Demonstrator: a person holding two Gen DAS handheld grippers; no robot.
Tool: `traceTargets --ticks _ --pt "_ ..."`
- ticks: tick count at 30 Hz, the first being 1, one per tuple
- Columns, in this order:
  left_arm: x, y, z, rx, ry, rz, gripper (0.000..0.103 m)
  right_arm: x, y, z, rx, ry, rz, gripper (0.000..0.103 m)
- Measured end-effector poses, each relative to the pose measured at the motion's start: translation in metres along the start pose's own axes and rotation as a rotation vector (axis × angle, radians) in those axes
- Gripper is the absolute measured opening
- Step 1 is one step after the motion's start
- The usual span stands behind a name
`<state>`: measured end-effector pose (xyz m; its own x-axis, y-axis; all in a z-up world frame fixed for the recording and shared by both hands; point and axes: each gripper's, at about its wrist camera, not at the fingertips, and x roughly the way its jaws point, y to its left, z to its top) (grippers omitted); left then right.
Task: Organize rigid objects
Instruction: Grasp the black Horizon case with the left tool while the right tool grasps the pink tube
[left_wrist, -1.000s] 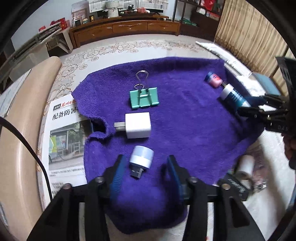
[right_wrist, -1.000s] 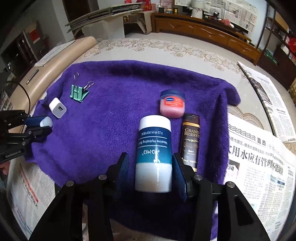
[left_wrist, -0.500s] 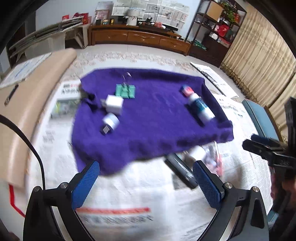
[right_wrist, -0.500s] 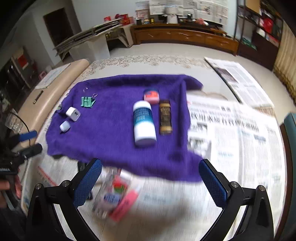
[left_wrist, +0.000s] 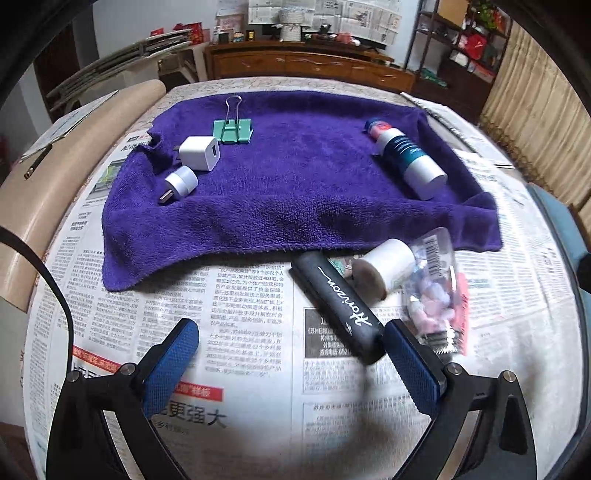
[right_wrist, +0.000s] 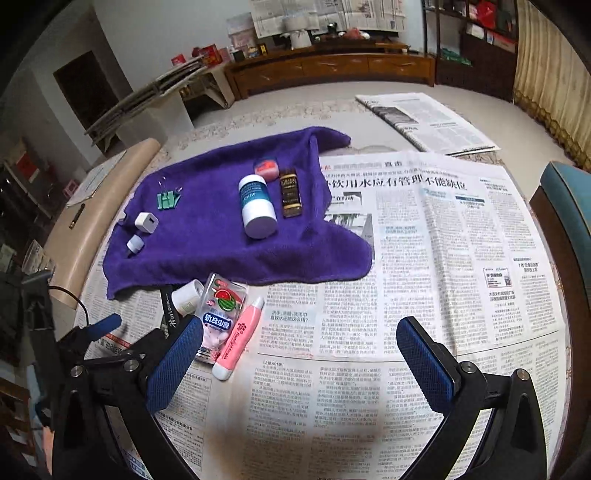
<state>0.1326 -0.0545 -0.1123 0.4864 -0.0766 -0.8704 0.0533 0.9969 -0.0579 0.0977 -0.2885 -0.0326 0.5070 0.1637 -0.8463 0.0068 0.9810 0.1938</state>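
A purple towel (left_wrist: 295, 192) (right_wrist: 229, 240) lies on newspaper. On it are a green binder clip (left_wrist: 232, 129) (right_wrist: 167, 199), a white charger cube (left_wrist: 199, 153) (right_wrist: 146, 222), a small white USB plug (left_wrist: 179, 183) (right_wrist: 134, 244), a white-and-teal bottle (left_wrist: 408, 160) (right_wrist: 256, 205), a pink tin (left_wrist: 376, 127) (right_wrist: 266, 167) and a brown tube (right_wrist: 290, 192). In front of the towel lie a black case (left_wrist: 338, 304) (right_wrist: 171, 314), a small white jar (left_wrist: 384, 267) (right_wrist: 186, 295), a clear candy pack (left_wrist: 439, 291) (right_wrist: 221, 314) and a pink tube (right_wrist: 238, 339). My left gripper (left_wrist: 291, 354) and right gripper (right_wrist: 301, 354) are open and empty above the newspaper.
Newspaper (right_wrist: 443, 258) covers the table. A beige padded edge (left_wrist: 55, 177) runs along the left with a pen (left_wrist: 38, 166) on it. A blue chair (right_wrist: 569, 206) stands at the right. A wooden cabinet (left_wrist: 306, 66) is at the back.
Both grippers opened wide, let go of the USB plug and the bottle, and pulled back from the towel to above the newspaper in front.
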Motion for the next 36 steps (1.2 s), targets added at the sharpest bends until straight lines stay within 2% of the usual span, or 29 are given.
traceTargets --ticks 4,8,11,14,17,18,20,22,23,27,32,36 --pt "0.01 -0.01 0.003 -0.008 0.007 -0.003 0.101 -0.002 0.0 -0.002 0.003 0.008 0.024 0.103" --pt "0.014 -0.014 0.001 0.016 -0.006 0.061 0.101 -0.007 0.0 -0.004 0.005 0.005 0.039 0.103" --pt "0.009 -0.002 -0.004 -0.01 -0.029 0.12 0.101 -0.014 -0.001 -0.003 0.009 -0.01 0.056 0.103" --pt "0.008 0.009 -0.004 -0.038 -0.04 0.08 0.101 -0.017 -0.005 -0.005 0.021 -0.012 0.059 0.103" --pt "0.012 0.004 -0.004 -0.025 -0.05 0.078 0.099 -0.017 -0.008 -0.006 0.026 -0.005 0.058 0.103" --pt "0.012 0.001 -0.003 -0.015 -0.06 0.074 0.096 -0.017 -0.009 -0.007 0.026 -0.005 0.056 0.103" --pt "0.011 -0.007 -0.002 0.0 -0.083 0.067 0.082 -0.017 -0.008 -0.008 0.024 -0.001 0.059 0.103" --pt "0.008 -0.01 -0.003 0.002 -0.099 0.062 0.063 -0.017 -0.007 -0.008 0.021 -0.001 0.061 0.103" --pt "0.007 -0.012 -0.002 0.006 -0.108 0.058 0.059 -0.017 -0.006 -0.009 0.017 0.0 0.063 0.103" --pt "0.003 -0.01 -0.004 0.012 -0.141 0.053 0.023 -0.013 -0.006 -0.01 0.013 0.015 0.058 0.103" --pt "-0.005 0.005 -0.009 -0.011 -0.134 -0.016 0.022 -0.011 -0.006 -0.013 0.01 0.027 0.047 0.103" --pt "-0.015 0.018 -0.018 -0.016 -0.143 -0.024 0.022 -0.01 -0.004 -0.014 -0.004 0.026 0.04 0.103"
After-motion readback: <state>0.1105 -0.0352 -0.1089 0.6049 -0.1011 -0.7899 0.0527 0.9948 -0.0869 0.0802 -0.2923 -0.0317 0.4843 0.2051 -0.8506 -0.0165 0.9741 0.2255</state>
